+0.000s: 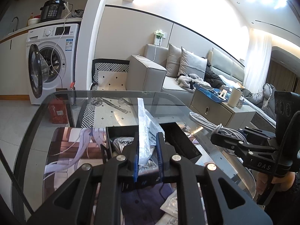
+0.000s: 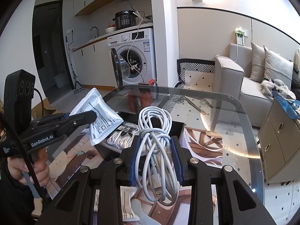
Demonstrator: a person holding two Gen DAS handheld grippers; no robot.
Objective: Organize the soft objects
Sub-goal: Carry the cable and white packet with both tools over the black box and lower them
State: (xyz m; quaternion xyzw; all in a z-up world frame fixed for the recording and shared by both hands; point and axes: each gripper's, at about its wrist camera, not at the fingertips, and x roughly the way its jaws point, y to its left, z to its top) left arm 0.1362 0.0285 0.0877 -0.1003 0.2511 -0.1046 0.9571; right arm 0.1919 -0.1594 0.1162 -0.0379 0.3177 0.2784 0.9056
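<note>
Overhead of the black box (image 1: 180, 140), left gripper (image 1: 148, 150) clenches a white plastic pouch (image 1: 145, 131) edge-on between its blue pads, pouch upright above the box's open top. Right gripper (image 2: 155, 159) clamps a coiled white cable bundle (image 2: 157, 140) between its pads, loops spilling past both ends, just beside the box. White socks (image 2: 121, 136) lie inside the box, on the glass table (image 2: 234, 131).

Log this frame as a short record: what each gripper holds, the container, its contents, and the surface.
left gripper: shut on silver pouch, held above the box
right gripper: shut on white cable bundle
container: black box, open top
contents: white adidas-print item
surface: glass table with printed mat
</note>
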